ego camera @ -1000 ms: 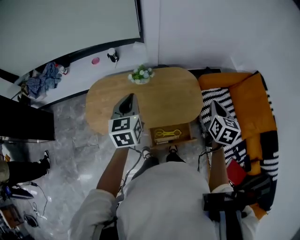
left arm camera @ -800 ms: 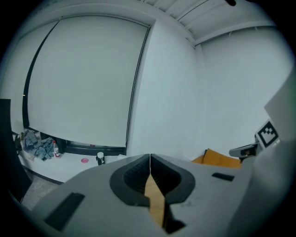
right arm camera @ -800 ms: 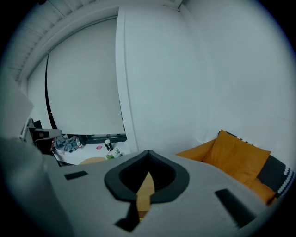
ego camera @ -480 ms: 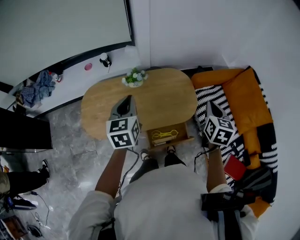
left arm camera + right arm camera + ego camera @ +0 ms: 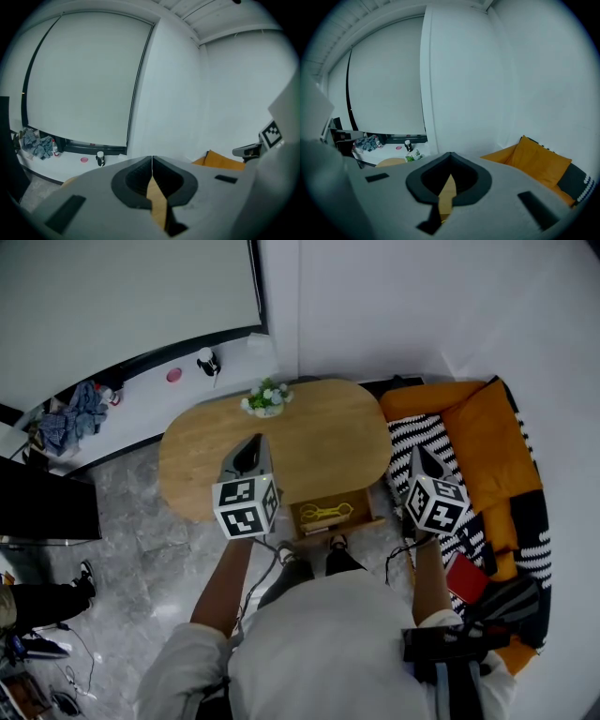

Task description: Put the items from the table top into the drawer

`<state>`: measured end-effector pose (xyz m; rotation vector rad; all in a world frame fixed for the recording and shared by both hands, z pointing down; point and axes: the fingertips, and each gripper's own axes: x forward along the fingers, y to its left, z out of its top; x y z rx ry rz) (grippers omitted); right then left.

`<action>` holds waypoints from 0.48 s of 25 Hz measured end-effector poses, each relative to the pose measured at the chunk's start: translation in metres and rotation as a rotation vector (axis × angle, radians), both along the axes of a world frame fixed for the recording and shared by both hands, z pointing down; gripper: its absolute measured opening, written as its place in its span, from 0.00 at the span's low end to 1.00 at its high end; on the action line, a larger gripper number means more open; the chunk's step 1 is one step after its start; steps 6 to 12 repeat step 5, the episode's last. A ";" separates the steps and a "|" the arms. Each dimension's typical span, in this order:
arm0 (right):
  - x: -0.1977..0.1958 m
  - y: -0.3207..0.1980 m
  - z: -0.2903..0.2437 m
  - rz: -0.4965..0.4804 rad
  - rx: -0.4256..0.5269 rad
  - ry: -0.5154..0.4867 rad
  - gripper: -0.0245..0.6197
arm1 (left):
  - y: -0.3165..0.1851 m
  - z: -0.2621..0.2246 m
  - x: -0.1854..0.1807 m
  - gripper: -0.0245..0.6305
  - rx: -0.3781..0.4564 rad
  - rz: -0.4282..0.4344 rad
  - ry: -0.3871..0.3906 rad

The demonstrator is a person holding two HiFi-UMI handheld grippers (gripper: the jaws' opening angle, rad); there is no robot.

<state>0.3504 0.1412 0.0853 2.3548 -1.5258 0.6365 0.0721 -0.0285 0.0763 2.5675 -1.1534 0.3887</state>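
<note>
In the head view an oval wooden table [image 5: 291, 442] has its drawer [image 5: 367, 506] pulled open at the near edge, with a yellow item [image 5: 325, 513] lying inside. A small potted plant [image 5: 266, 397] stands at the table's far edge. My left gripper [image 5: 255, 439] hovers above the table's near left part, shut and empty, its tips touching in the left gripper view [image 5: 152, 158]. My right gripper [image 5: 415, 451] hangs off the table's right end, over a striped cushion, also shut and empty [image 5: 451, 154].
An orange sofa [image 5: 487, 427] with a black-and-white striped cushion [image 5: 412, 442] stands right of the table. A black cabinet [image 5: 42, 512] is at the left. A low white ledge [image 5: 187, 367] with a bottle and a clothes pile [image 5: 64, 423] runs along the back wall.
Both grippers stay in place and shut. Only the head view's framing has drifted a little, so the table sits slightly further left in the picture.
</note>
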 end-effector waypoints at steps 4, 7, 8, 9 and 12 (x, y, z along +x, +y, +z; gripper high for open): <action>0.000 0.002 0.001 -0.001 0.001 -0.001 0.03 | 0.004 0.002 0.001 0.05 -0.005 0.001 -0.001; 0.000 0.002 0.001 -0.001 0.002 -0.002 0.03 | 0.006 0.003 0.001 0.05 -0.007 0.002 -0.002; 0.000 0.002 0.001 -0.001 0.002 -0.002 0.03 | 0.006 0.003 0.001 0.05 -0.007 0.002 -0.002; 0.000 0.002 0.001 -0.001 0.002 -0.002 0.03 | 0.006 0.003 0.001 0.05 -0.007 0.002 -0.002; 0.000 0.002 0.001 -0.001 0.002 -0.002 0.03 | 0.006 0.003 0.001 0.05 -0.007 0.002 -0.002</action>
